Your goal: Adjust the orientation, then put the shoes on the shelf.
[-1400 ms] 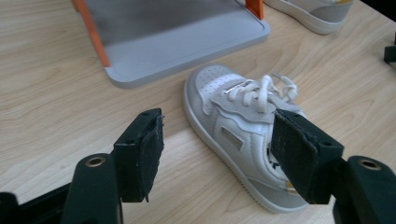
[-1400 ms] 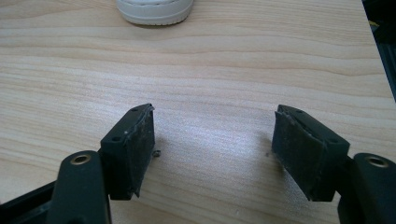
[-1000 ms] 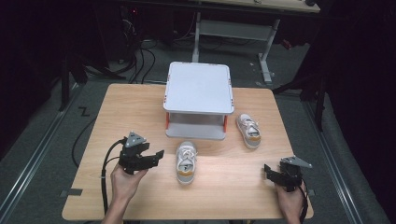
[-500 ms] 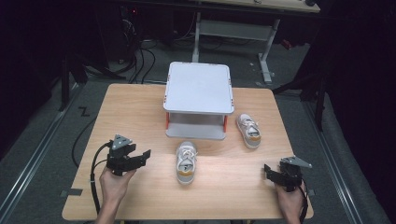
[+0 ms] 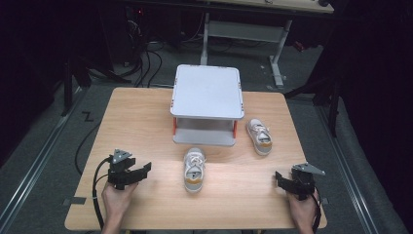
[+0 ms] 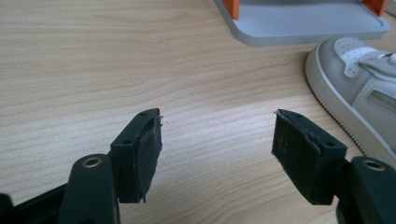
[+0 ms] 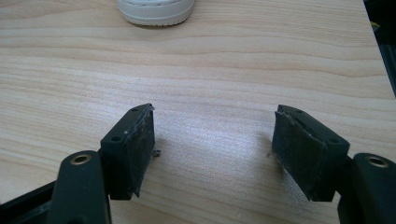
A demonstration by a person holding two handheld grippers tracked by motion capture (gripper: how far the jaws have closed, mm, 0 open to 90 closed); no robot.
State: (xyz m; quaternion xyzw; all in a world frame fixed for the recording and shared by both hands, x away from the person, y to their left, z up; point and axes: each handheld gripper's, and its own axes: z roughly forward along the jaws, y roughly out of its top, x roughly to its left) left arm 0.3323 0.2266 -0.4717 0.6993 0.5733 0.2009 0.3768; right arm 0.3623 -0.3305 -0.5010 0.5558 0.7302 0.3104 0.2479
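at the bottom of the high view both grippers rest low over the wooden table [image 5: 146, 122], one at each lower corner, both empty. the left gripper [image 5: 142, 170] sits at the lower left with its jaws spread wide and nothing between them; in the left gripper view the two black pads [image 6: 148, 151] frame bare wood. the right gripper [image 5: 279, 177] sits at the lower right, its jaws likewise apart over bare table. this reads as a waiting stance, hands parked wide so the middle stays free.

just beyond them, in the lower centre of the high view, lies a small white sneaker [image 5: 194, 169] on its sole, toe toward the bottom edge. it lies to the right of the left gripper, near but apart from it, and its side fills the right edge of the left gripper view [image 6: 359, 88]. it probably stands in front of the rack because that is where it is to go.

farther up, a second sneaker [image 5: 258, 136] lies right of centre, beside the grey two-tier shoe rack [image 5: 207, 92], whose orange posts hold its top shelf over a lower tray. both shelves look empty.
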